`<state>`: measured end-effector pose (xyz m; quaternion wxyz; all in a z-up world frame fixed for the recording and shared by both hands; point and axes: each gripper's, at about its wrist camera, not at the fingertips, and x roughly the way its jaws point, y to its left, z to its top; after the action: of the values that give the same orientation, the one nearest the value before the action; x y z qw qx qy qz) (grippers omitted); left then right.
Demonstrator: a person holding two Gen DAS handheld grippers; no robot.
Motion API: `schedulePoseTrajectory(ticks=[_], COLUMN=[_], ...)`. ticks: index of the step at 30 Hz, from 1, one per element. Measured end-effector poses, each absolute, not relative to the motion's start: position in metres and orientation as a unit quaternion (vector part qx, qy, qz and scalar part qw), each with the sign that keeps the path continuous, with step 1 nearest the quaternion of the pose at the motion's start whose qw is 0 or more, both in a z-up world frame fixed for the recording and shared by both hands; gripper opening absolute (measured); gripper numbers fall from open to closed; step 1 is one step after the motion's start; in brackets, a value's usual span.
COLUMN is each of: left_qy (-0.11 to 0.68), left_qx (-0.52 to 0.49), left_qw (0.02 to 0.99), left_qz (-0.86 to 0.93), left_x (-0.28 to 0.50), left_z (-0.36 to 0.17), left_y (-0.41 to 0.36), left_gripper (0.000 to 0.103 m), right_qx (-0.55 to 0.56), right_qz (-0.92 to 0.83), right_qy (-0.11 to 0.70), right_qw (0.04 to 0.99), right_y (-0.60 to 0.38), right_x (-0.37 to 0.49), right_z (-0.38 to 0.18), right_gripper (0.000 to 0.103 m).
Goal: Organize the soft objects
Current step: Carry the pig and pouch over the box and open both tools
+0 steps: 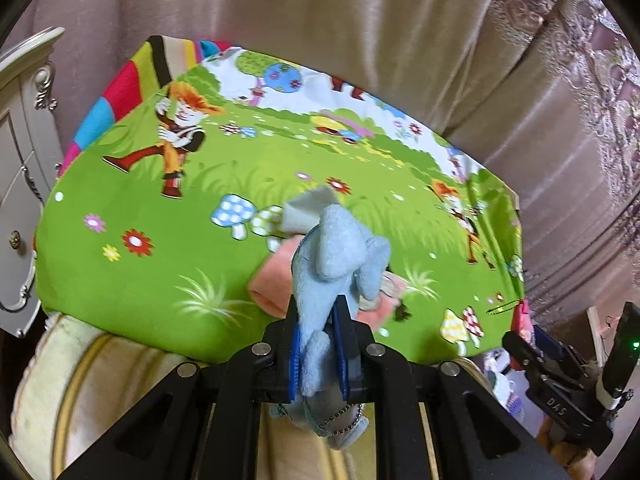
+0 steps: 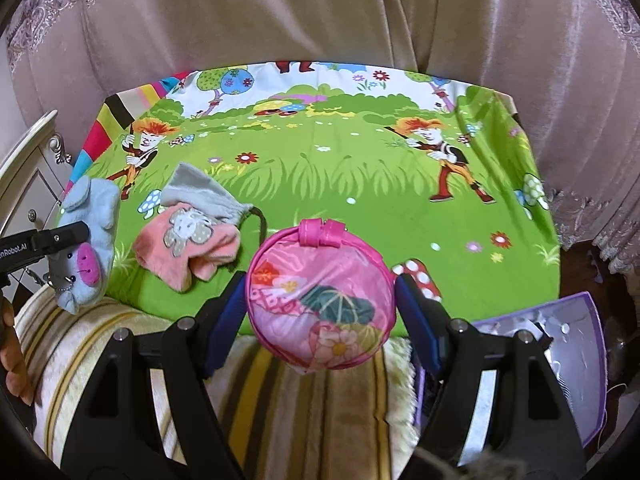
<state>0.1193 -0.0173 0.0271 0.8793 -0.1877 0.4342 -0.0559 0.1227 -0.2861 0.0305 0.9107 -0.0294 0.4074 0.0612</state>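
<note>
My left gripper (image 1: 320, 314) is shut on a blue plush pig (image 1: 340, 256) and holds it up over the near edge of the table; a bead chain hangs from the toy. The right wrist view has the same pig (image 2: 90, 220) at far left. My right gripper (image 2: 320, 280) has its jaws wide, with the pads pressing both sides of a round pink flowered pouch (image 2: 320, 304). Beyond the pig, a pink sock-like cloth (image 2: 188, 248) and a grey drawstring bag (image 2: 200, 196) lie on the green cartoon tablecloth (image 2: 340, 196).
A striped beige blanket (image 2: 300, 408) covers the surface below the table's near edge. A white carved cabinet (image 1: 20, 160) stands at the left, and curtains (image 2: 320, 12) hang behind. A purple box (image 2: 560, 340) sits at lower right. A hand (image 2: 12, 344) shows at the left edge.
</note>
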Motion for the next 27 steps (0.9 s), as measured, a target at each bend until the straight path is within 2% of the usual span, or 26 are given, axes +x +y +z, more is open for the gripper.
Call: schedulePoseTrajectory(ticks=[16,27], left_qy=[0.443,0.464], left_qx=[-0.159,-0.130], left_qw=[0.868,0.845], left_qz=[-0.157,-0.231], left_x=[0.093,0.091], left_z=[0.044,0.040], left_y=[-0.109,-0.184], left_gripper=[0.015,0.015], right_qx=[-0.013,0.014], right_qz=[0.022,-0.055], right_qy=[0.396,0.385], right_qw=[0.918,0.921], right_y=[-0.344,-0.421], right_x=[0.073,0.050], right_z=[0.044,0.052], right_gripper=[0.077,0.077])
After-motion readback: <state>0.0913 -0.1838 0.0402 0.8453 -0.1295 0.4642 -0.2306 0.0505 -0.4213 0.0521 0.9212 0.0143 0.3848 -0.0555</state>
